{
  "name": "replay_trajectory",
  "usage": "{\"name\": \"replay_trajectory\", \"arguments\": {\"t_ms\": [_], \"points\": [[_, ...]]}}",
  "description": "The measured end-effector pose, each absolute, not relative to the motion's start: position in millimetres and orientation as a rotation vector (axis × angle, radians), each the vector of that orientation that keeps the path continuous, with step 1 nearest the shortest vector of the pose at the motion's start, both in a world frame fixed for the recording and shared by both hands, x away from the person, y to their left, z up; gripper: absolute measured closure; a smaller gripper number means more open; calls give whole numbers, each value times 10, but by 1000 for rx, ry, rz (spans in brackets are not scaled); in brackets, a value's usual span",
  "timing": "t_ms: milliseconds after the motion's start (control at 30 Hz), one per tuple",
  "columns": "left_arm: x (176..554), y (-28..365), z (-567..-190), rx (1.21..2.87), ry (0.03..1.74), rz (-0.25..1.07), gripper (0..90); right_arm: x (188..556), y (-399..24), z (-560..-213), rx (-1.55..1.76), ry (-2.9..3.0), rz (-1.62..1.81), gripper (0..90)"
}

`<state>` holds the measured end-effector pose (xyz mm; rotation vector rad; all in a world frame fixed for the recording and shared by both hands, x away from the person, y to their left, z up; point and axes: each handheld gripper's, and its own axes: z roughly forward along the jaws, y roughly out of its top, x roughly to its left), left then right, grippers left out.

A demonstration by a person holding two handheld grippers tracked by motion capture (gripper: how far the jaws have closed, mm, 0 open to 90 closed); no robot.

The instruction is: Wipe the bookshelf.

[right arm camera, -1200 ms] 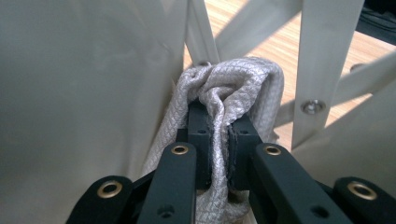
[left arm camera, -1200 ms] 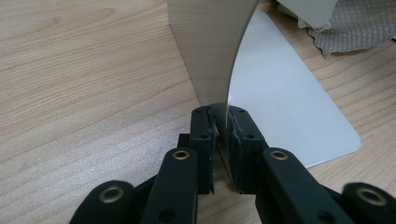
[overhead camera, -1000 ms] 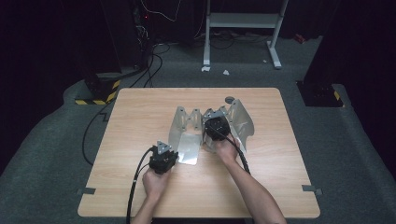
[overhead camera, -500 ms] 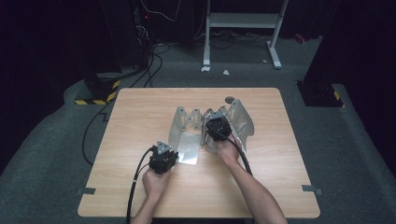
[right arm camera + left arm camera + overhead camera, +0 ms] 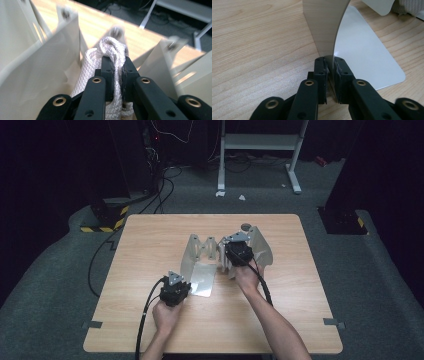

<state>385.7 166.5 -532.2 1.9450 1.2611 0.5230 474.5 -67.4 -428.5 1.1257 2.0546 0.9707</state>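
Observation:
A pale, glossy plastic sheet piece (image 5: 202, 279) lies on the wooden table (image 5: 150, 245), joined to a folded stand of several upright plastic panels (image 5: 200, 249). My left gripper (image 5: 186, 288) is shut on the sheet's curled-up edge (image 5: 324, 27); the jaws of the left gripper (image 5: 329, 62) pinch it near the table top. Over the panels on the right, my right gripper (image 5: 235, 262) is shut on a white braided rope (image 5: 110, 47). The loop of rope bulges above the right gripper (image 5: 117, 62), between blurred panels (image 5: 37, 65).
A small dark round object (image 5: 246, 226) sits on the table behind the panels. Black cables trail from both grippers off the front edge. A metal stand (image 5: 260, 150), loose cables and a yellow-black striped block (image 5: 102, 222) are on the floor beyond the table.
My right gripper has lifted a little with the rope in it. The left gripper keeps its hold on the sheet edge in the same spot.

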Motion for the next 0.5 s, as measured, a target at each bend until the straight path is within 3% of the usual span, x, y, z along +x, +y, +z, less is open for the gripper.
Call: {"name": "replay_trajectory", "arguments": {"t_ms": [267, 500], "points": [[3856, 1665, -5322, 1945, 1261, 524, 811, 4713, -771, -4081, 1108, 2000, 1003, 837], [3857, 1666, -5322, 1945, 1261, 522, 811, 4662, -810, -4193, 1083, 2011, 961, 837]]}}
